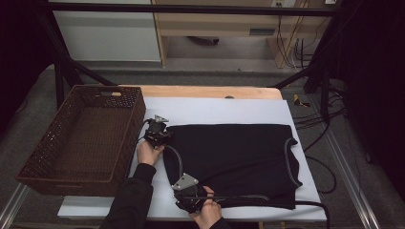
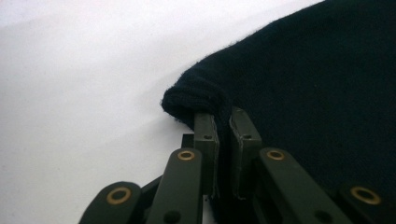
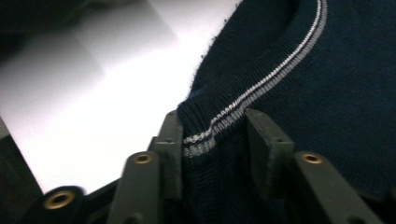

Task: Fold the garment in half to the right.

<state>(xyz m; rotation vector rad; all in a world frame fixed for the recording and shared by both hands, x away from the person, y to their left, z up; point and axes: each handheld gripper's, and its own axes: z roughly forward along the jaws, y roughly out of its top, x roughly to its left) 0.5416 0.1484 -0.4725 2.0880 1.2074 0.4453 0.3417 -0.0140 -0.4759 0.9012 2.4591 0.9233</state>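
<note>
A dark sweater [image 1: 234,152] with a thin pale stripe [image 1: 292,164] lies folded flat on a white sheet [image 1: 215,109]. My left gripper [image 1: 167,132] is at its far left corner, and in the left gripper view my left gripper [image 2: 224,116] is shut on a rolled edge of the sweater [image 2: 317,84]. My right gripper [image 1: 178,186] is at the near left corner. In the right gripper view my right gripper [image 3: 215,121] is shut on a bunched fold of the sweater [image 3: 327,93], with the double stripe [image 3: 261,88] running between the jaws.
A brown woven basket [image 1: 62,183] stands to the left, partly over the table's left edge. The wooden table edge [image 1: 205,91] shows behind the sheet. Black frame bars and cables lie beyond and to the right.
</note>
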